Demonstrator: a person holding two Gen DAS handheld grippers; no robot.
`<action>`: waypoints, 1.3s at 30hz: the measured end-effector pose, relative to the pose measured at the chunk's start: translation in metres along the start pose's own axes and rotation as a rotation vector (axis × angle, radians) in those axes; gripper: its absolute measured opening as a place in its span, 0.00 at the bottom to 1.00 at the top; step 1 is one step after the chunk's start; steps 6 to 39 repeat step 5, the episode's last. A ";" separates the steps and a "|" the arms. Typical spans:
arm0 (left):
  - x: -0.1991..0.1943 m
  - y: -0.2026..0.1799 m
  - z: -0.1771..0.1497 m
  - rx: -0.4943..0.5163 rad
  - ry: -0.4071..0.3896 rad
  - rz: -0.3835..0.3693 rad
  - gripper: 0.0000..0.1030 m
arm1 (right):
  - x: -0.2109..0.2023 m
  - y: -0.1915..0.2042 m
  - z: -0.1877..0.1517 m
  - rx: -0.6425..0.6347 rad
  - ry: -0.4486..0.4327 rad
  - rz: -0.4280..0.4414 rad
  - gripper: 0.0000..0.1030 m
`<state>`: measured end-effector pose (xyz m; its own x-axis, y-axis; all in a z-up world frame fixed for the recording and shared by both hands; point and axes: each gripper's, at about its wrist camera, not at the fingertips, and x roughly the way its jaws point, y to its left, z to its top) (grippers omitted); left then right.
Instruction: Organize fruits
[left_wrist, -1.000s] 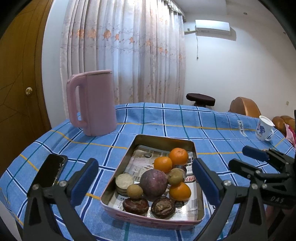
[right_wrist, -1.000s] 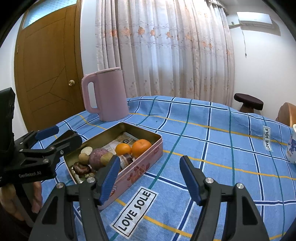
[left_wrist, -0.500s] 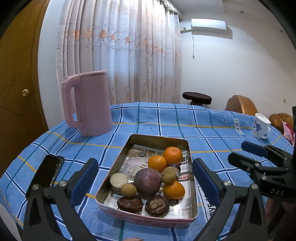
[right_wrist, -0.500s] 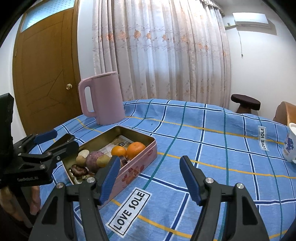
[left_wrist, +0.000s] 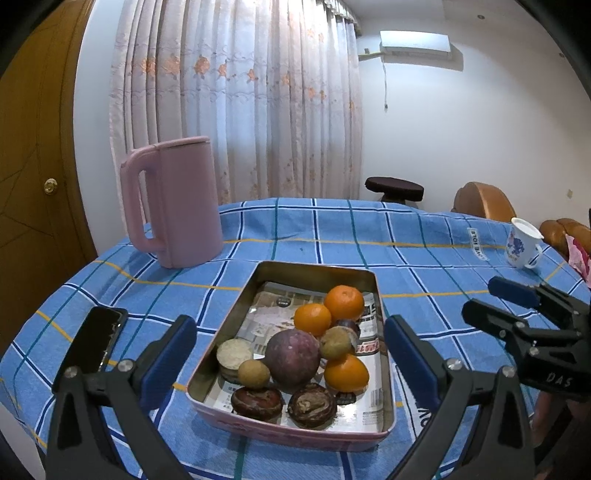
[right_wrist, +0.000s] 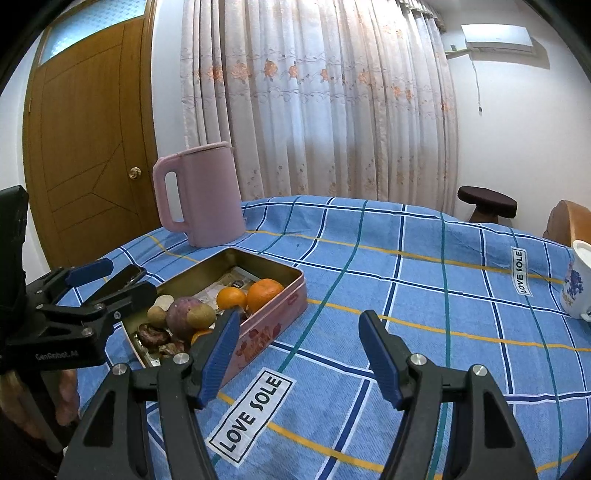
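Fruits (left_wrist: 314, 350) sit heaped in the tin (left_wrist: 221, 321) at lower centre, both grippers (left gripper (left_wrist: 290, 350), right gripper (right_wrist: 299, 350)) spread empty, poised to reach.

Table (left_wrist: 332, 236) under blue plaid cloth, fills lower half of frame. Pink tin (left_wrist: 295, 430) w/ fruit sits centre-bottom. Pink jug (left_wrist: 173, 203) upright, upper left of tin. Black phone (left_wrist: 90, 347) flat at lower left edge. White mug (left_wrist: 521, 243) w/ blue print far right, well apart from tin.

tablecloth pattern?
The tablecloth is blue plaid with white, navy, teal and yellow lines, plus "LOVE SOLE" labels. It shows best in the right wrist view.
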<state>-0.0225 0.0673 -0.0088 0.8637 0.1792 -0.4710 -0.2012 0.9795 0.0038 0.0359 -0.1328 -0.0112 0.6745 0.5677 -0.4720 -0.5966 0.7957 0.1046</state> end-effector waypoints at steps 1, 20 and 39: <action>0.000 -0.001 0.000 0.001 -0.001 -0.004 1.00 | 0.000 -0.001 0.000 -0.001 0.001 -0.003 0.66; -0.001 -0.002 0.000 0.002 -0.007 -0.015 1.00 | 0.000 -0.006 -0.002 0.005 0.013 -0.019 0.66; -0.001 -0.002 0.000 0.002 -0.007 -0.015 1.00 | 0.000 -0.006 -0.002 0.005 0.013 -0.019 0.66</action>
